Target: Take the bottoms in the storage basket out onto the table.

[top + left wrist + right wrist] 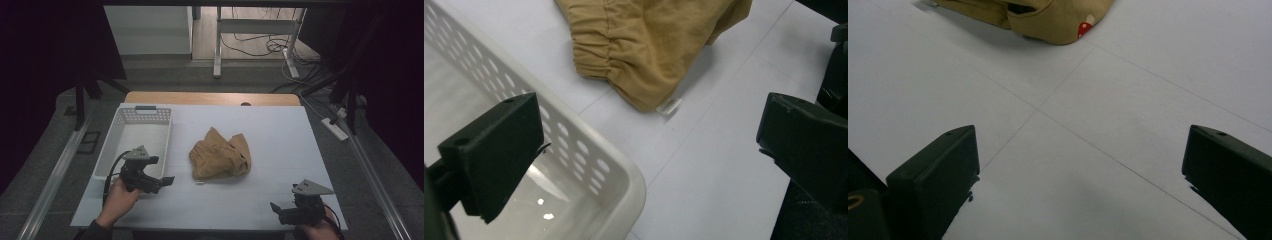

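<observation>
A white tabletop [260, 195] is seen from above. A crumpled tan garment [220, 155] lies near its centre. A white perforated basket [131, 116] is set at about nine o'clock from the garment, just apart from it, with nothing seen inside.

The left gripper [161, 183] is held at about eight o'clock from the garment, over the near corner of the basket. Its jaws are spread wide and nothing is held between them. In the left gripper view, the basket [624, 172] rim is seen under the left jaw, and the garment [644, 45] with a small white label is seen ahead.

The right gripper [280, 212] is held at about five o'clock from the garment, well apart from it, near the front edge. Its jaws are likewise wide apart and nothing is held. In the right gripper view, the garment [1048, 15] is seen ahead, with a small red and white patch.
</observation>
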`<act>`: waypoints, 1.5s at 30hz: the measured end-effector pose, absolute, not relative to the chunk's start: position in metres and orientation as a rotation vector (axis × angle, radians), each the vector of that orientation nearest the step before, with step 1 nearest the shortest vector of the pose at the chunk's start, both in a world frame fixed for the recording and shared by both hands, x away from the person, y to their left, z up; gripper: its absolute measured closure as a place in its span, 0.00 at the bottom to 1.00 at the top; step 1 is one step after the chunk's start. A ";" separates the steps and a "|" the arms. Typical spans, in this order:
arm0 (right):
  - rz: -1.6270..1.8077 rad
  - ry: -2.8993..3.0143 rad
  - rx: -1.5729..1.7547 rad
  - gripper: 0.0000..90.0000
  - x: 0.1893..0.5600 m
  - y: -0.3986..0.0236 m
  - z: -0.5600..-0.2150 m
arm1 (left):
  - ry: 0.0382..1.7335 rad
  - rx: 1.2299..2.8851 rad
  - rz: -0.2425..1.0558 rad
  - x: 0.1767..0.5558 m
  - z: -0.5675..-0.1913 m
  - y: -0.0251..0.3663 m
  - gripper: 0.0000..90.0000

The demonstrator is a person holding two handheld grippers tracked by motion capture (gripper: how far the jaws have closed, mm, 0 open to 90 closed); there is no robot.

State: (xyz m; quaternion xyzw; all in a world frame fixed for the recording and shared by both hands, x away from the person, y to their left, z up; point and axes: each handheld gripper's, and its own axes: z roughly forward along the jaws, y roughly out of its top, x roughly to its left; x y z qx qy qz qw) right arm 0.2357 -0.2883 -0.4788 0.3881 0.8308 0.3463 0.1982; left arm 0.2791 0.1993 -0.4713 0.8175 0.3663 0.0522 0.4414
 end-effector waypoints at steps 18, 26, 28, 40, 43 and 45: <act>0.967 2.325 1.089 0.02 0.236 -0.288 -0.479 | 0.955 2.015 0.161 0.257 -0.477 0.219 0.00; 0.965 2.326 1.089 0.02 0.236 -0.288 -0.479 | 0.980 2.002 0.188 0.244 -0.478 0.229 0.00; 0.963 2.326 1.089 0.02 0.236 -0.288 -0.479 | 0.988 2.000 0.188 0.242 -0.479 0.232 0.00; 0.954 2.331 1.088 0.02 0.236 -0.287 -0.479 | 1.035 1.976 0.217 0.226 -0.482 0.247 0.00; 0.953 2.331 1.089 0.02 0.236 -0.287 -0.479 | 1.040 1.963 0.229 0.222 -0.481 0.252 0.00; 0.952 2.331 1.089 0.02 0.236 -0.287 -0.479 | 1.047 1.957 0.231 0.219 -0.481 0.254 0.00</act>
